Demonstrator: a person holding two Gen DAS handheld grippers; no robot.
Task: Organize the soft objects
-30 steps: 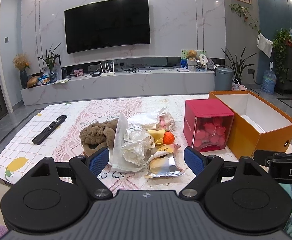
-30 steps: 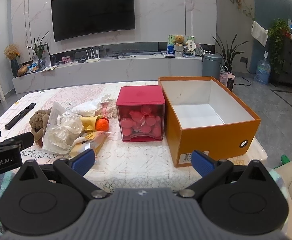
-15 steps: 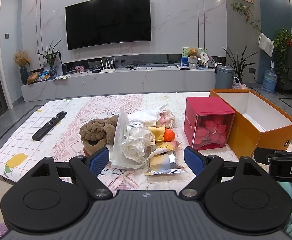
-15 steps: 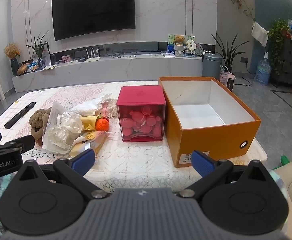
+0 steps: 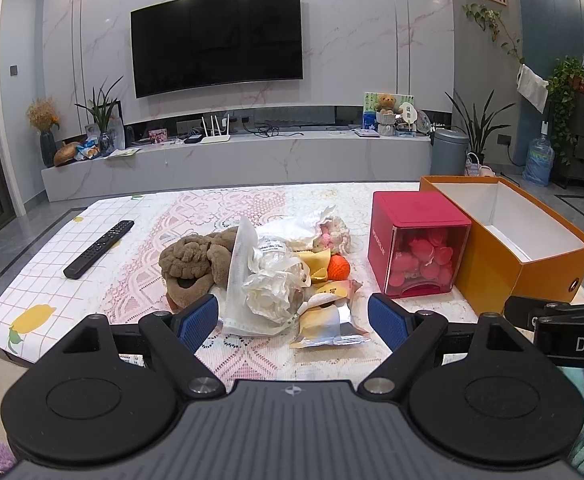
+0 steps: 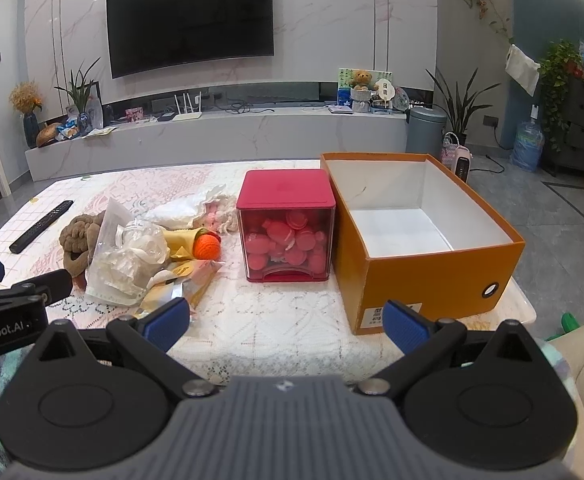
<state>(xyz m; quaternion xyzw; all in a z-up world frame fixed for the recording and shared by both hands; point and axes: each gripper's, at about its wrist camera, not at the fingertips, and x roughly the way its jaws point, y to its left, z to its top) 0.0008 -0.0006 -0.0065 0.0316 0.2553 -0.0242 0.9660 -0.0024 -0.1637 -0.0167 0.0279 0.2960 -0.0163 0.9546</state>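
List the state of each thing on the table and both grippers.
left gripper: open, empty
right gripper: open, empty
orange box: lidless, empty
red box: lid on, pink pieces inside
brown plush: lying in pile
remote: flat, apart

orange box (image 6: 432, 276) open-topped, red cube (image 6: 287, 236) (touching) beside

Orange box (image 6: 432, 276) w/ white inside. Red cube box (image 6: 286, 194), clear front, pink pieces seen within. Brown plush (image 5: 191, 260); orange knit ball (image 5: 338, 268). Tablecloth (image 5: 103, 264): white grid w/ yellow lemons, pink lace centre. Black remote (image 5: 99, 249). Blue finger pads (image 5: 195, 320) noted.
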